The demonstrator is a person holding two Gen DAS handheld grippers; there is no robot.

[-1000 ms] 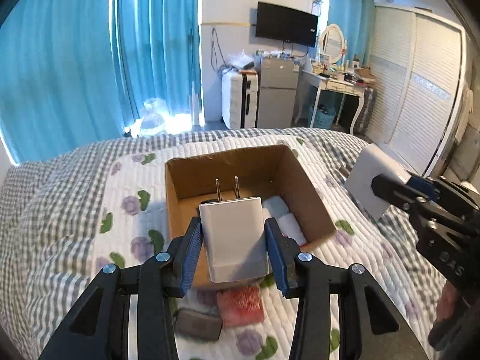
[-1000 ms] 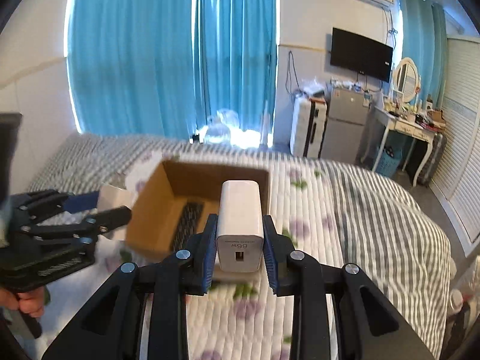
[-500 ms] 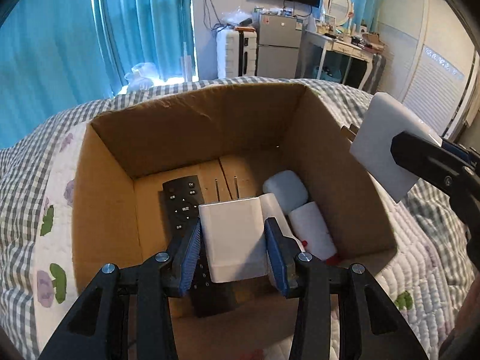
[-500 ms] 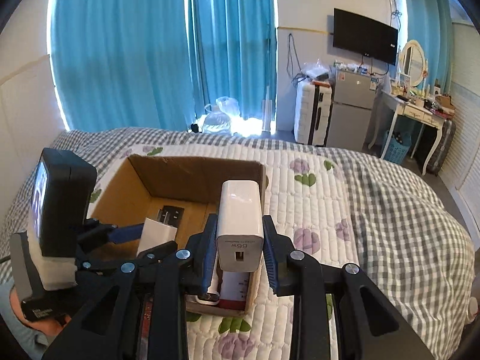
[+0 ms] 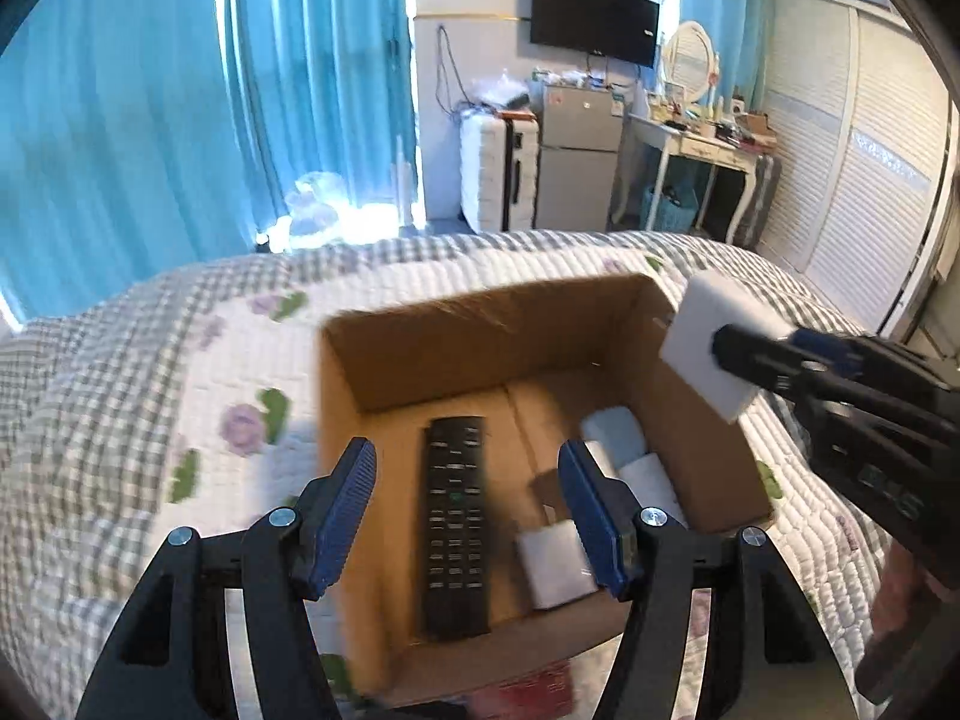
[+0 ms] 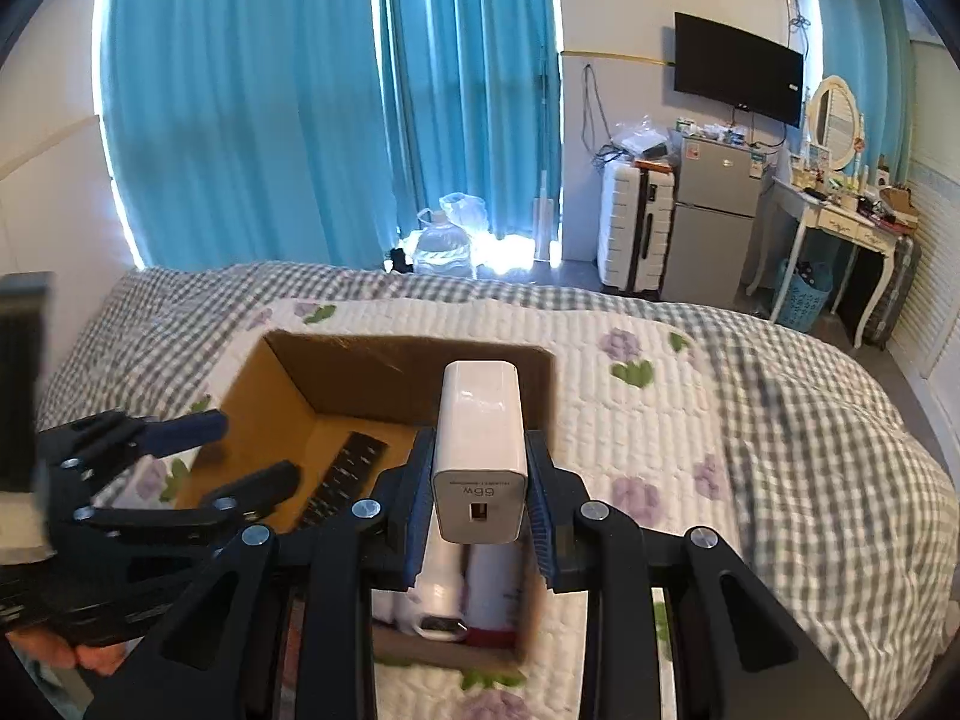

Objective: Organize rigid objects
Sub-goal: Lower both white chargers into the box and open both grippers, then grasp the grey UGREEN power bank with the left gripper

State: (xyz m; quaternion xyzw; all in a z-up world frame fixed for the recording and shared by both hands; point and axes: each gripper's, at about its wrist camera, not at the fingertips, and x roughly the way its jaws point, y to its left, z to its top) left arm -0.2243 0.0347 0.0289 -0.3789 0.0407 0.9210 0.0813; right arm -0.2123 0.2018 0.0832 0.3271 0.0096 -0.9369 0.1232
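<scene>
An open cardboard box sits on the bed. Inside lie a black remote, a white charger and white rounded cases. My left gripper is open and empty above the box, the charger lying below its right finger. My right gripper is shut on a white 66W charger, held above the box's right side; it shows in the left wrist view too. The left gripper shows open in the right wrist view.
The bed has a flowered white quilt over grey checked bedding. A red item lies in front of the box. Blue curtains, a suitcase, a small fridge and a dressing table stand beyond the bed.
My left gripper opened and let its white charger drop into the box, then drew back and up. My right gripper keeps its charger and has moved closer over the box.
</scene>
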